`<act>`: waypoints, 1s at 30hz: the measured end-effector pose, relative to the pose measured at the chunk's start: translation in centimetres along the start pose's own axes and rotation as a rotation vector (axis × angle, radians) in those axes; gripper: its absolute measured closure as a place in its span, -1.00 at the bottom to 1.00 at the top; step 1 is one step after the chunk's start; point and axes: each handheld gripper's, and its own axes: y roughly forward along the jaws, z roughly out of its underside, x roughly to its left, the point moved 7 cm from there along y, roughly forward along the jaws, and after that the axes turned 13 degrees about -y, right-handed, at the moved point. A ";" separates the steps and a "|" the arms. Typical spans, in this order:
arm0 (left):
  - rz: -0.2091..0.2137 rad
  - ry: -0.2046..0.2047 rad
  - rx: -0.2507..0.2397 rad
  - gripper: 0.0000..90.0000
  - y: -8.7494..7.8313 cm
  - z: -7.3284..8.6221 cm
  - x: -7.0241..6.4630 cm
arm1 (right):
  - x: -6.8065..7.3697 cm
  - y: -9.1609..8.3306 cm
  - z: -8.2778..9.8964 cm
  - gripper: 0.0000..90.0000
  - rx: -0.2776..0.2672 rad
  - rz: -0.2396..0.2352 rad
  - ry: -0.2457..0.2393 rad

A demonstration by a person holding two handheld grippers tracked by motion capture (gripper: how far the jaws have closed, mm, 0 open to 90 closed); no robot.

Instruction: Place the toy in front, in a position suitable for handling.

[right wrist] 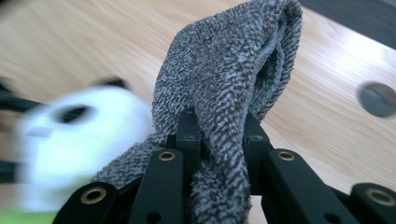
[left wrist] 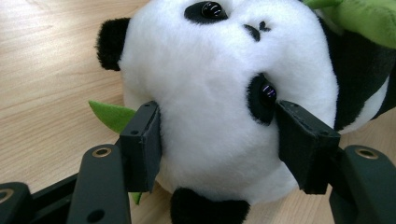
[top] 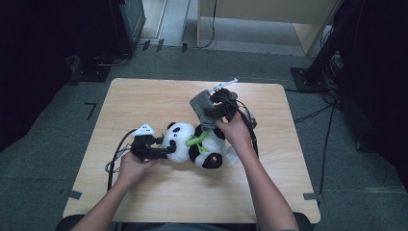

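Two grippers are working over a soft toy panda that is lying on its side near the middle of the wooden table in the high view. Its head is white and fluffy with black ears, black eye patches and glossy dark eyes, its body is black and white, and green felt leaves are lying across its middle; a pink spot is showing on one black paw at the lower right of the toy.

At the left of centre, the left gripper is clamping the panda's head, its jaws standing about half apart with the pads pressing into the white fur on either side, one beside an eye.

Just above the toy, right of centre, the right gripper is gripping a grey towelling cloth. In the right gripper view its jaws are nearly together, pinching the folded cloth, which is standing up in a loop above them, speckled grey and ribbed along its edge.
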 end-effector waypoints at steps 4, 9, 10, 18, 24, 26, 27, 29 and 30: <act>0.001 0.010 -0.012 -0.22 0.0 0.1 0.0 | 3.4 -0.7 -0.1 0.68 -0.049 -0.140 -0.007; 0.003 0.022 -0.017 -0.39 -0.1 0.1 -0.1 | 5.5 1.5 1.9 0.69 0.027 -0.175 -0.027; 0.000 0.026 -0.022 -0.43 -0.1 0.0 -0.1 | 5.5 1.9 2.2 0.69 0.025 -0.176 -0.025; -0.008 0.041 -0.023 -0.60 -0.4 0.3 -0.7 | 3.1 3.2 2.5 0.69 0.007 -0.173 0.021; -0.034 0.051 -0.036 -0.80 1.0 0.5 -0.7 | 1.5 4.3 2.5 0.70 0.000 -0.221 0.090; -0.036 0.064 -0.044 -0.84 1.6 0.6 -0.6 | 1.4 4.5 2.5 0.70 0.000 -0.227 0.105; -0.036 0.072 -0.045 -0.86 1.8 0.7 -0.5 | 1.4 4.6 2.5 0.70 -0.001 -0.231 0.105; -0.042 0.085 -0.044 -0.86 2.1 0.9 -0.3 | 1.5 4.6 2.5 0.70 0.000 -0.228 0.098; -0.048 0.089 -0.049 -0.79 2.0 0.9 -0.2 | 1.6 4.6 2.5 0.70 0.001 -0.224 0.095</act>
